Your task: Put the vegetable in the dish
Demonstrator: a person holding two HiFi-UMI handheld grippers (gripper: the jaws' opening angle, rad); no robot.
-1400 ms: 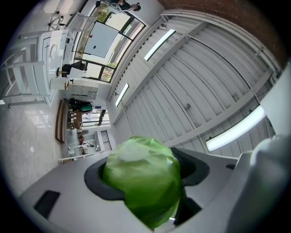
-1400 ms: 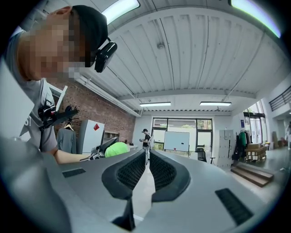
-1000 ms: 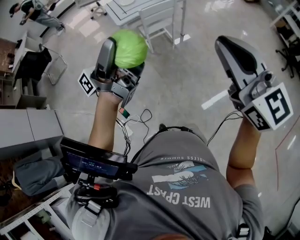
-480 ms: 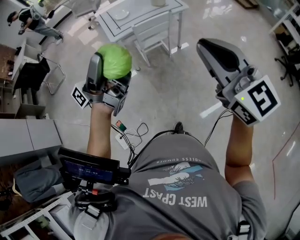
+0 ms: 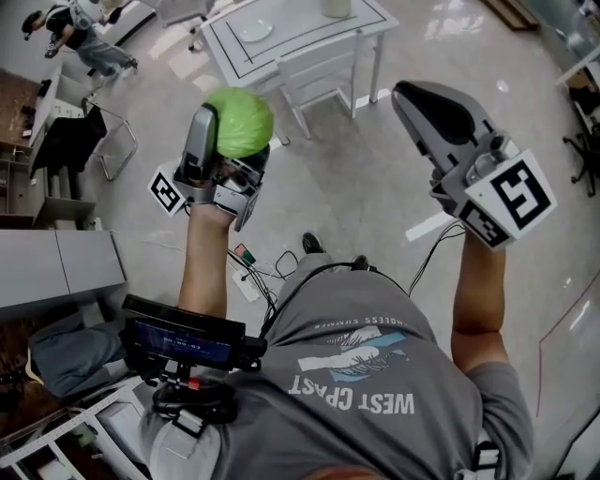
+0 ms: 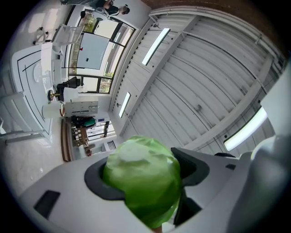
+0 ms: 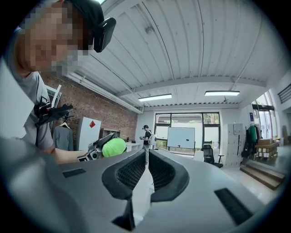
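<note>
The left tool (image 5: 232, 139) grasps the green vegetable (image 5: 241, 120), held in the air. The right tool (image 7: 147, 166) is clenched on nothing. The white counter (image 5: 309, 26) with the dish (image 5: 255, 31) shows nearer than 1 second ago, so I judge delivery approaches.

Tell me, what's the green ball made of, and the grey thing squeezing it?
The green vegetable looks like a leafy cabbage, matte with a pale patch; it could be a plastic copy. The left gripper looks like smooth grey hard plastic with a dull sheen. Its dark pads look like soft rubber.
</note>
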